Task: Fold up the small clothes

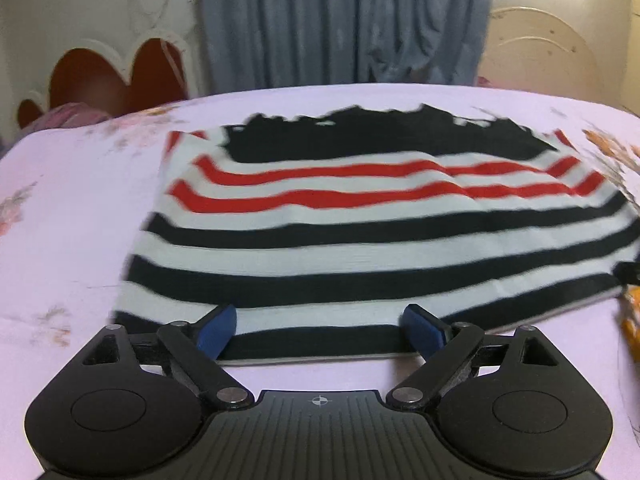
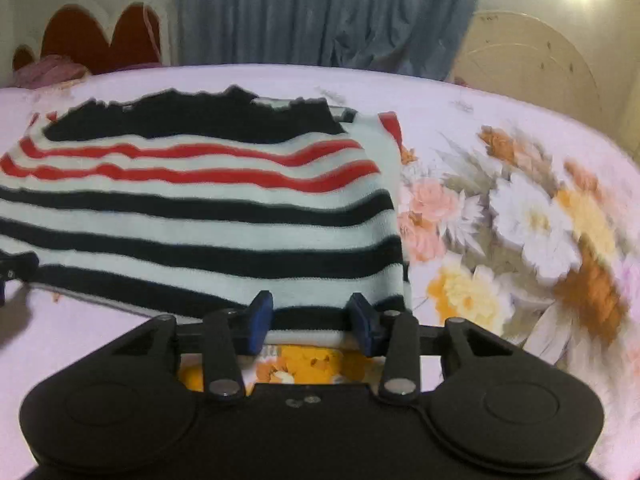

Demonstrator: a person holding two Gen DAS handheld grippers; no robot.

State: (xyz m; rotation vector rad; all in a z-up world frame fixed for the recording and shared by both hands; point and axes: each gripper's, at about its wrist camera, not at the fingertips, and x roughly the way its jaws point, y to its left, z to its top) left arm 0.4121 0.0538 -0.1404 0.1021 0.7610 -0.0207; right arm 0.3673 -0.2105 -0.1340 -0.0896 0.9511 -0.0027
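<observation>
On the bed: a striped garment [image 1: 360, 236] is laid flat over a pink floral bedsheet [image 2: 520, 208].
Garment: white with black bands nearest the tools, red bands further back, a solid black part at the far edge.
Left tool [image 1: 320, 332]: jaws are spread wide at the near hem, one blue pad on each side; the hem lies between them, not pinched.
Right tool [image 2: 312, 326]: jaws are set narrower, astride the near right corner of the hem; the pads are not seen pressing it.
Background: a blue curtain [image 1: 344, 24] is hung behind the bed.
</observation>
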